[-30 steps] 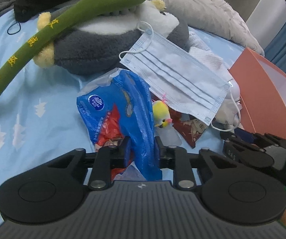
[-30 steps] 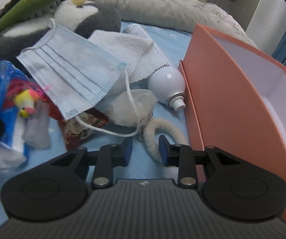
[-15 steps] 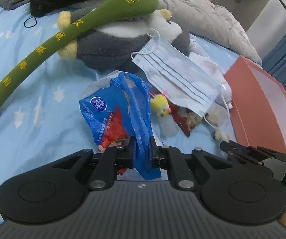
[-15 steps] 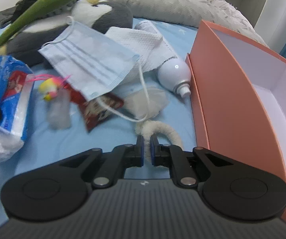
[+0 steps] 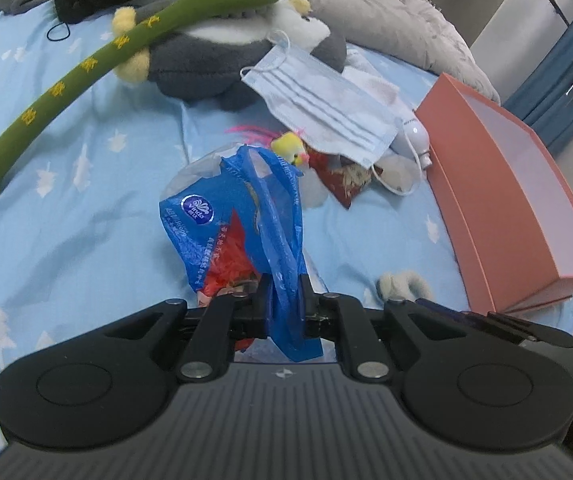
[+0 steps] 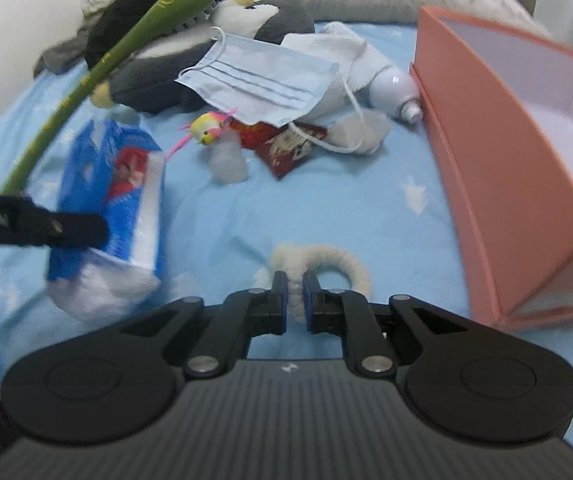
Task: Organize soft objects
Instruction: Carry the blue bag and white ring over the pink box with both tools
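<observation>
My left gripper is shut on the blue plastic wrap of a tissue pack and holds it above the blue bedsheet. The pack also shows at the left of the right wrist view. My right gripper is shut on a cream fluffy hair ring, lifted above the sheet; the ring also shows in the left wrist view. An open salmon-pink box stands to the right, and also shows in the left wrist view.
Behind lie a blue face mask, a grey-white plush, a long green plush, a small yellow toy, a red packet, a white bottle and a white cloth. Grey bedding lies at the back.
Both grippers closed, the left on the tissue pack wrap, the right on the hair ring. Both then pulled back and up from the pile with their loads.
</observation>
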Demonstrator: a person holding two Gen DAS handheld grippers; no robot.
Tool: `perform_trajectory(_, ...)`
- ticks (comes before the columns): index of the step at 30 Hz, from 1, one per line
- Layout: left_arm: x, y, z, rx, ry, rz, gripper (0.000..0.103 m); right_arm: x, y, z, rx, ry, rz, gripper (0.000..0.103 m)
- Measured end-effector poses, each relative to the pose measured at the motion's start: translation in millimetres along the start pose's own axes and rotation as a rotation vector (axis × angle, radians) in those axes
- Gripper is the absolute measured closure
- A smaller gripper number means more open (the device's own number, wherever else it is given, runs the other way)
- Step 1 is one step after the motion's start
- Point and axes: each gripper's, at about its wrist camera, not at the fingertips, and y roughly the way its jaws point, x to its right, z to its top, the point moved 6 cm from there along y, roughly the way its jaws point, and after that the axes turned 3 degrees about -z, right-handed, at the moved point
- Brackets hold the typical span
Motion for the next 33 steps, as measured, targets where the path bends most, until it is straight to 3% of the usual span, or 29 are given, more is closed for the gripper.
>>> perform_trajectory(2,0,-2,-4,-0.003,0.006,0.006,0.089,2,-4,-3,0.0,0.016,0.015,0.079)
perform_trajectory(4,1,-5,-6,-0.003,0.008,0.007,0.089,5,-11,-4,0.011,0.025,0.026,0.049)
perform_trajectory(6,1,-5,-7,-0.002,0.008,0.01,0.089,10,-21,-3,0.045,0.037,0.026,0.034)
perform_trajectory(8,0,-4,-7,-0.003,0.005,0.02,0.089,15,-24,-1,0.074,0.04,0.013,0.033)
perform_trajectory(14,3,8,1,-0.013,0.026,0.024,0.089,23,6,4,0.024,0.003,0.003,0.034)
perform_trajectory(17,4,15,7,-0.04,0.02,0.009,0.089,23,20,8,-0.006,0.022,0.042,0.041)
perform_trajectory(19,7,17,12,-0.053,0.027,0.001,0.089,25,28,10,-0.058,0.051,0.061,0.063)
perform_trajectory(21,9,19,17,-0.082,0.035,0.009,0.089,25,31,11,-0.098,0.041,0.047,0.079)
perform_trajectory(24,10,12,28,-0.105,0.015,0.006,0.089,23,27,16,-0.147,0.036,0.044,0.091)
perform_trajectory(28,17,0,42,-0.073,0.047,0.003,0.089,26,20,23,-0.17,0.079,0.053,0.092)
perform_trajectory(33,21,-2,43,-0.04,0.061,-0.042,0.089,25,4,26,-0.1,0.058,0.057,0.092)
